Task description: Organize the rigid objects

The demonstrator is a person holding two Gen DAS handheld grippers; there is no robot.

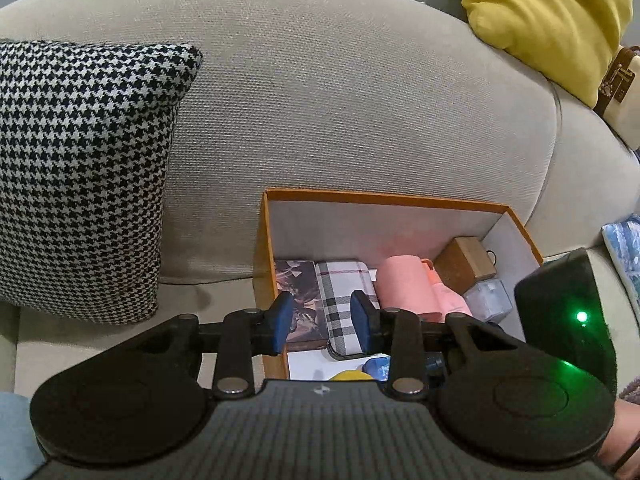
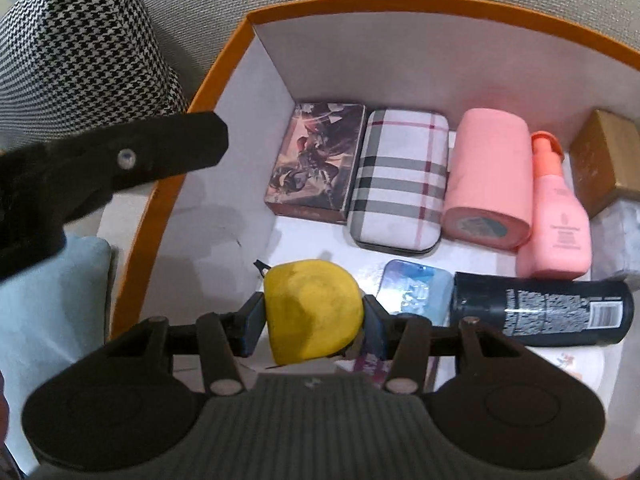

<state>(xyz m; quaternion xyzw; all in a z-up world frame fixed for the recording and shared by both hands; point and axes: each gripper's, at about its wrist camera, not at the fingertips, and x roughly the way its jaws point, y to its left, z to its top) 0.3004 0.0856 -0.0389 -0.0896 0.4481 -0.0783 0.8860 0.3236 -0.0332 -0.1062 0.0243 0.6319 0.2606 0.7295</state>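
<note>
1. Orange-rimmed white cardboard box (image 2: pixel 224 64), rectangular, on woven beige sofa (image 1: pixel 360 100).
2. Right gripper (image 2: pixel 314 316): blue pads clamp a matte yellow rounded tape measure (image 2: pixel 312 308) above the box floor.
3. Left gripper (image 1: pixel 320 320): jaws narrow, nothing between them, above the box's left wall.
4. Against the box's far wall: glossy illustrated card box (image 2: pixel 316 164), plaid fabric case (image 2: pixel 400 184), smooth pink cylinder (image 2: pixel 488 184).

We are finding almost nothing we can read. The black can (image 2: pixel 540 312), lying in the orange box (image 2: pixel 224 64), is showing a white block of fine print and a barcode, both too small to make out. The pink pump bottle (image 2: pixel 558 224) is carrying a few lines of pale lettering, likewise too blurred. The picture box (image 2: pixel 316 164) is showing artwork only.
</note>
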